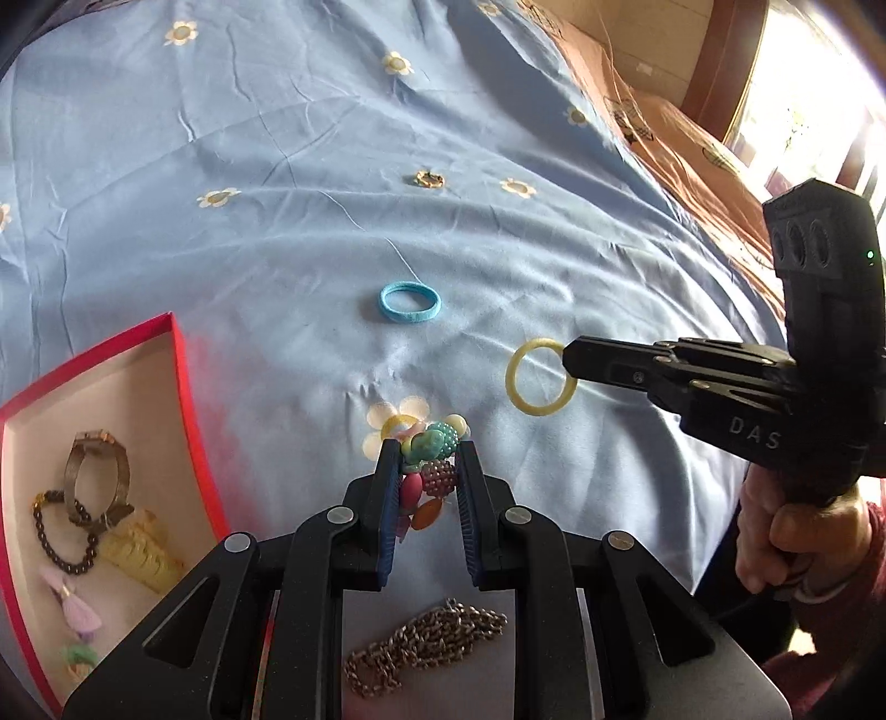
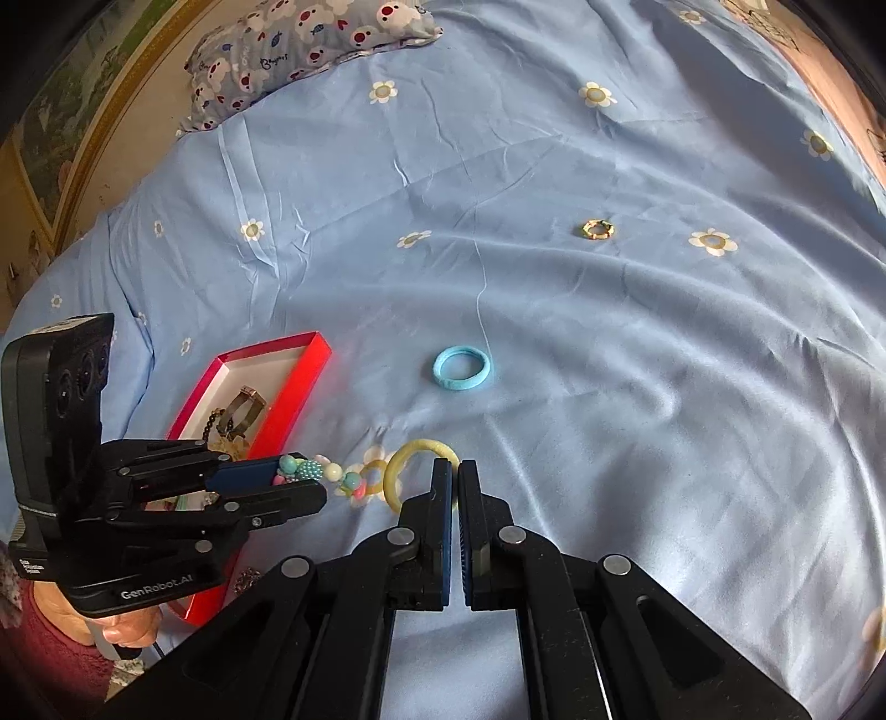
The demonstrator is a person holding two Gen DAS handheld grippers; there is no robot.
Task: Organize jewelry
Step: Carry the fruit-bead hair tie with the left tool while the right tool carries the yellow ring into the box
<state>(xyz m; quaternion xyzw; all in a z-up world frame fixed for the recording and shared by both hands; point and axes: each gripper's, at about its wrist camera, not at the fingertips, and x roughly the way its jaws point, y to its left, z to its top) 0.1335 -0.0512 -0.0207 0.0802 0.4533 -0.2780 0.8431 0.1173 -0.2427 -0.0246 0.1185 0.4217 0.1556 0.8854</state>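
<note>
My left gripper point(image 1: 427, 451) is shut on a colourful beaded bracelet point(image 1: 434, 443), also in the right wrist view point(image 2: 310, 471), just above the blue bedsheet. My right gripper point(image 2: 455, 471) is shut on the rim of a pale yellow ring bangle point(image 2: 412, 451), also in the left wrist view point(image 1: 520, 382). A blue hair band point(image 1: 410, 302) point(image 2: 460, 370) lies further out. A small gold ring point(image 1: 429, 178) point(image 2: 598, 228) lies far off. The red jewelry box point(image 1: 191, 399) point(image 2: 307, 371) sits to the left.
The box holds a watch point(image 1: 97, 471), a dark bead bracelet point(image 1: 55, 537), a yellow comb-like piece point(image 1: 141, 548) and pastel items. A silver chain point(image 1: 426, 642) lies under my left gripper. A patterned pillow point(image 2: 310, 50) is far back. An orange blanket point(image 1: 692, 166) lies right.
</note>
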